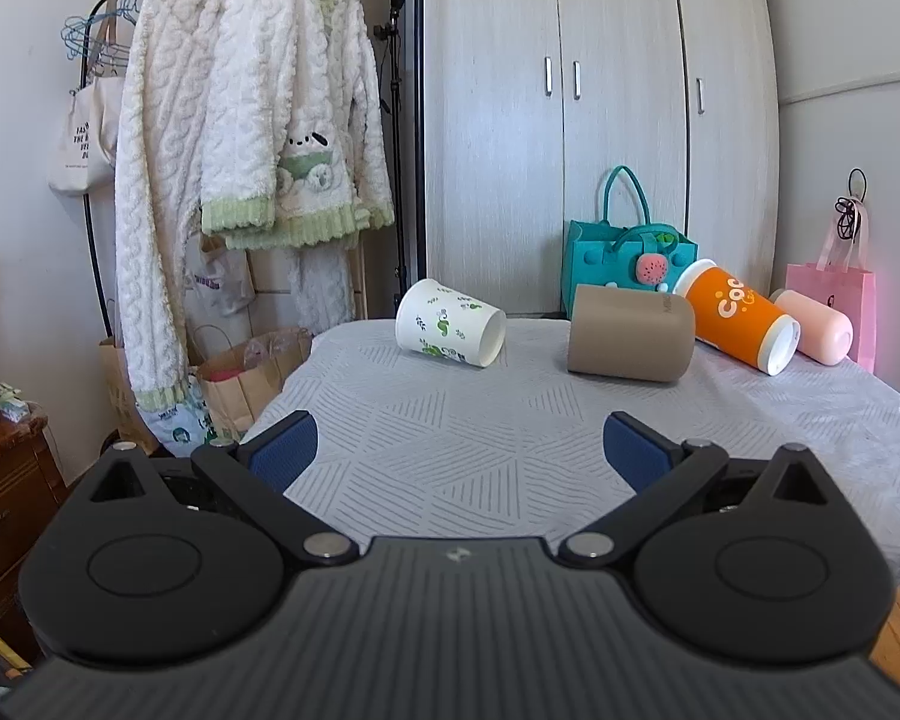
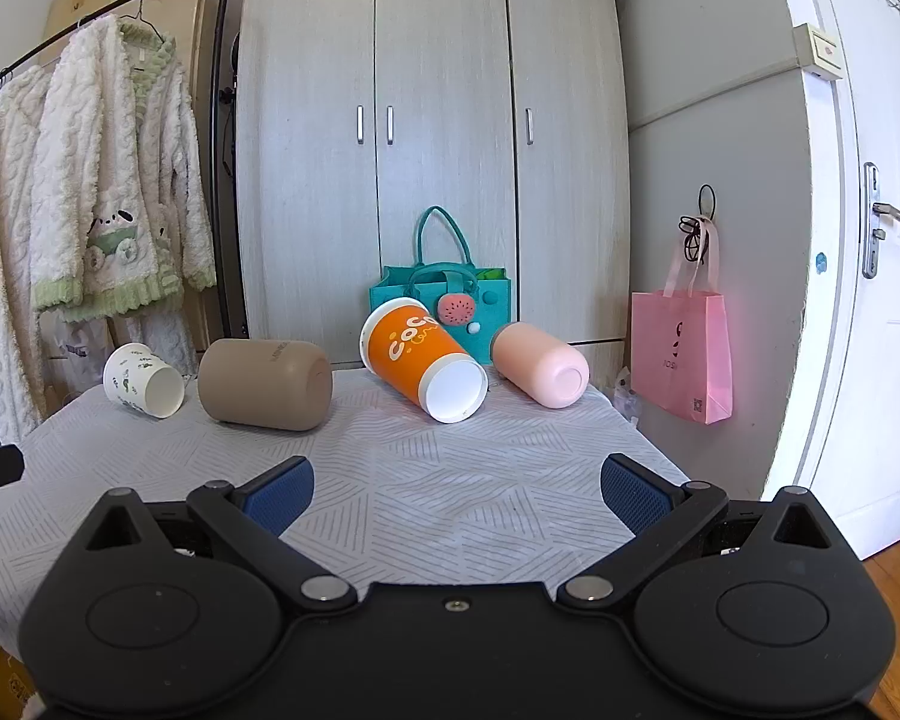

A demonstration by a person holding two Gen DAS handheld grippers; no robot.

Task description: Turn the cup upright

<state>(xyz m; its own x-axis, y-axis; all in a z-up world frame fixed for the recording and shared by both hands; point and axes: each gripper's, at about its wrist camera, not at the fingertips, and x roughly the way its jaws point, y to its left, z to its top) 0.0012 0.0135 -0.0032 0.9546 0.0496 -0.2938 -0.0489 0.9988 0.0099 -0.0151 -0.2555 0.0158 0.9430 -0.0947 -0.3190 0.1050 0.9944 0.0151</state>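
Observation:
Several cups lie on their sides along the far edge of the table [image 1: 480, 438]: a white paper cup with green leaves [image 1: 447, 324] [image 2: 141, 381], a tan cup [image 1: 630, 336] [image 2: 264, 384], an orange cup [image 1: 738, 315] [image 2: 417, 360] and a pink cup [image 1: 816, 327] [image 2: 540, 363]. My left gripper [image 1: 459, 453] is open and empty, well short of the white and tan cups. My right gripper [image 2: 456, 492] is open and empty, well short of the orange cup.
A teal felt bag [image 1: 627, 252] [image 2: 444, 300] stands behind the cups against the wardrobe [image 2: 432, 150]. A pink bag [image 2: 681, 354] hangs on the right wall. A clothes rack with robes [image 1: 240, 150] and paper bags [image 1: 252, 372] stand left of the table.

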